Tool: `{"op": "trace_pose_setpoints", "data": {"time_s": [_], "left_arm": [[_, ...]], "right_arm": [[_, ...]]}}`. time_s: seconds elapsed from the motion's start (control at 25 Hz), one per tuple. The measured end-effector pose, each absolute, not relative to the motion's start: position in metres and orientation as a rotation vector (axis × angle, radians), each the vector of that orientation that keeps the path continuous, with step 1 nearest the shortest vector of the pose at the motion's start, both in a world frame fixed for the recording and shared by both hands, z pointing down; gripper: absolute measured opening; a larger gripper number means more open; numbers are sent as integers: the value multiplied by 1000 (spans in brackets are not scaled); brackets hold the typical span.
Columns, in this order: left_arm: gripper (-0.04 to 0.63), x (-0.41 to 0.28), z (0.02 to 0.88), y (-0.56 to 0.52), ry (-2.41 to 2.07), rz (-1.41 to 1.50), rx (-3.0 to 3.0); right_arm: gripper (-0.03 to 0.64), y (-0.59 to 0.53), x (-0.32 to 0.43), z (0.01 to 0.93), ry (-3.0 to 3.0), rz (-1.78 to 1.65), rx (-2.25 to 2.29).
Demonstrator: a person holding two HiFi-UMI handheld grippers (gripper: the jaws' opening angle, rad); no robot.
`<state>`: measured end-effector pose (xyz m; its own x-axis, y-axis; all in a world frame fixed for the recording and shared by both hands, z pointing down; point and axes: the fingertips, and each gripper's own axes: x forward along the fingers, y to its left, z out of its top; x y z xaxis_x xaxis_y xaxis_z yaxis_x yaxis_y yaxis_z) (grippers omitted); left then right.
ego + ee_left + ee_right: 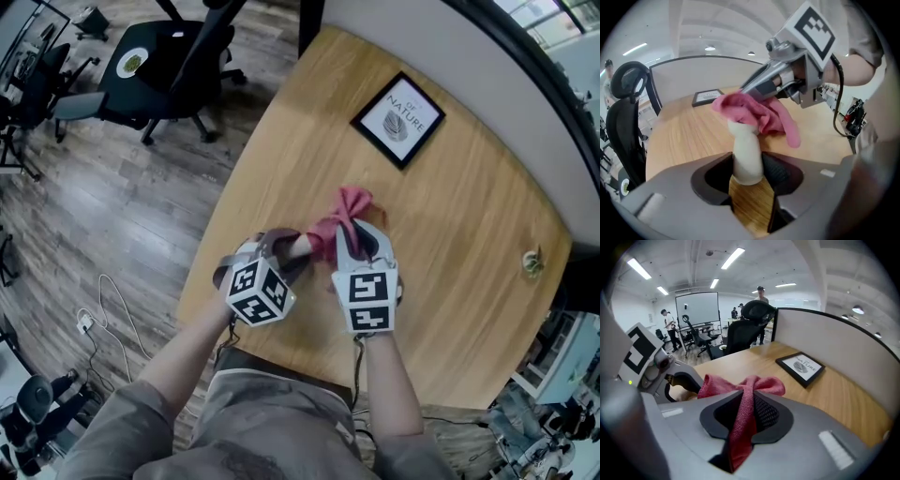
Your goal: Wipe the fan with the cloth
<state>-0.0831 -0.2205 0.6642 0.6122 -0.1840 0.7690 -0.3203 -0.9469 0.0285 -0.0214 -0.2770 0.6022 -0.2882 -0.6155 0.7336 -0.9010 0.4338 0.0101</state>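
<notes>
Left gripper (pixel 749 183) clamps the fan (pixel 746 154), right gripper (pixel 746 420) pinches the cloth (pixel 717 386); we judge hard wiping could twist the fan loose.

Wooden table (pixel 469 225), framed print (pixel 397 119) lying flat on it

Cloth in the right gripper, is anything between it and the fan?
Nothing visible does. The cloth, pinched in the right gripper, already drapes over the top of the fan, whose white handle the left gripper grips.
</notes>
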Motion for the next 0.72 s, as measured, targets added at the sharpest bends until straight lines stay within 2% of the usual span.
{"op": "trace_pose_setpoints", "data": {"time_s": [0.32,0.72], "left_arm": [[193,-86,665,-222,-417,1246,2652],[193,-83,665,-221,-413,1293,2671]], "right_arm": [[64,-244,8,609,-1908,622,1264],[64,-228,-69,609,-2078,535,1053]]}}
